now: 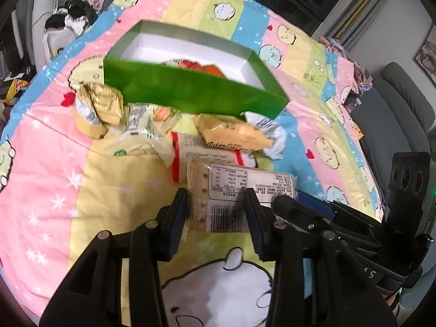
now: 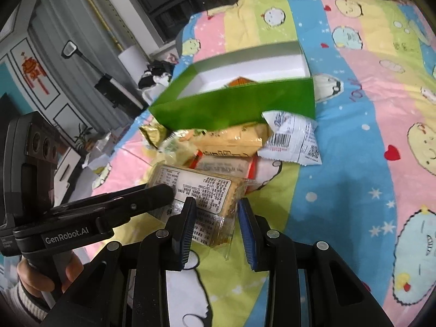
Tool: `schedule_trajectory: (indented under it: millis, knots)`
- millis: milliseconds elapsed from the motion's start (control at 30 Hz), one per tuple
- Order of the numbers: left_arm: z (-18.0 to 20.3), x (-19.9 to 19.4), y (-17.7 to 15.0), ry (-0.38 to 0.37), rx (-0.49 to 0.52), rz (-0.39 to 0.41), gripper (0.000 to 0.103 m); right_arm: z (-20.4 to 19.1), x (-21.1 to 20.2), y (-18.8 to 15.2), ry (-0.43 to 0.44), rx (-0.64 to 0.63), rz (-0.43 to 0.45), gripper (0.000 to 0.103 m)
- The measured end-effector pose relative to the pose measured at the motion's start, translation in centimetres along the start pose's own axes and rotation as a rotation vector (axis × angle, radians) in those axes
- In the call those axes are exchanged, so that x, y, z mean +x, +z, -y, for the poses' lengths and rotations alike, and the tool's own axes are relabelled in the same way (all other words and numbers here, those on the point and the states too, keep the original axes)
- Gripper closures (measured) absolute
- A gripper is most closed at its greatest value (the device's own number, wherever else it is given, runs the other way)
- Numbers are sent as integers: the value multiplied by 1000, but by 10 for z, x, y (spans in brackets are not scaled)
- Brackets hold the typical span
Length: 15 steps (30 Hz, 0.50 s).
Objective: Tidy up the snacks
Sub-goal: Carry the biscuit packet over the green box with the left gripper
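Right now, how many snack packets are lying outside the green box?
7 visible: gold packets, green-white packet, orange-yellow packet, white barcode packet, red-edged packet, and cracker packet between the tongs. Others may hide beneath.

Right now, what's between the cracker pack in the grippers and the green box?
In the left wrist view, a red-edged packet and an orange snack bag lie between the cracker pack and green box.

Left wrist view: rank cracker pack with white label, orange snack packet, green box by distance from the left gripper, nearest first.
1. Clear cracker pack with white nutrition label: between the jaws of the left gripper, centre.
2. Orange-yellow plastic snack packet: beyond it, slightly right, on the heap.
3. Open green cardboard box: farthest, behind the heap, on the pastel cartoon bedsheet.
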<state>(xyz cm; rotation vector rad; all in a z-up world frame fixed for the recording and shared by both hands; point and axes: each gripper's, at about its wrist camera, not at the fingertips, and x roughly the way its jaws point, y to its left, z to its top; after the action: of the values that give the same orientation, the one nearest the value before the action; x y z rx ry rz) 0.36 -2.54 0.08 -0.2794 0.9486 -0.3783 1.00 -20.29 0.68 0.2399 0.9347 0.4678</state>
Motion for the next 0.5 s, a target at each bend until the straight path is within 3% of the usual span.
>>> schedule_trajectory:
  millis: [500]
  knots:
    - [18, -35, 20, 0, 45, 117, 63, -21, -35, 15, -7, -50, 126, 69]
